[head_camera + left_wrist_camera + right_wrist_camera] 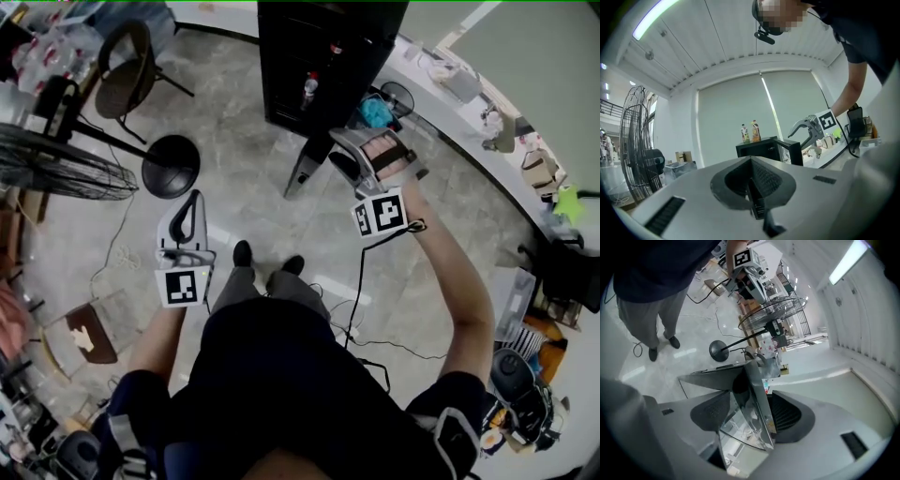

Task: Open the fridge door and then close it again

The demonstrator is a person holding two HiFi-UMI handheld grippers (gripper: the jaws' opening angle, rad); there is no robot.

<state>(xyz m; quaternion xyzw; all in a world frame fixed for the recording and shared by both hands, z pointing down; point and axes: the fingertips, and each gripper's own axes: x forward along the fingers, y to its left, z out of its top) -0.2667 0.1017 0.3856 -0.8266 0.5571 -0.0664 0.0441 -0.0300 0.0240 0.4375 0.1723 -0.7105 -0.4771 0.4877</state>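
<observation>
- Grey marbled floor (234, 122) fills the head view, with a white worktop (469, 122) curving along its right side, cluttered with small items.
- At the top centre stands the black fridge (319, 56); a bottle (309, 91) shows on a shelf inside it.
- The fridge door (302, 173) is open, swung out from the cabinet, and its lower edge slants across the floor toward the person.
- The right tongs (366, 145) are held out at the free edge of that door, up and to the right of the person's shoes.
- In the right gripper view the glass door's edge runs between the two jaws. They stand wide apart on either side of it, and neither pad plainly presses on the glass.
- The left tongs (194, 199) are held low at the person's left, well apart from the fridge, above bare floor.
- In the left gripper view their jaws are closed together with nothing between them. The fridge shows beyond them, with two drink bottles (750, 132) on its top.
- A standing fan (56, 169) is at the left, its round black base (171, 166) near the left tongs.
- A chair (127, 66) stands behind the fan base.
- A black cable (361, 281) hangs from the right tongs down to the floor.
</observation>
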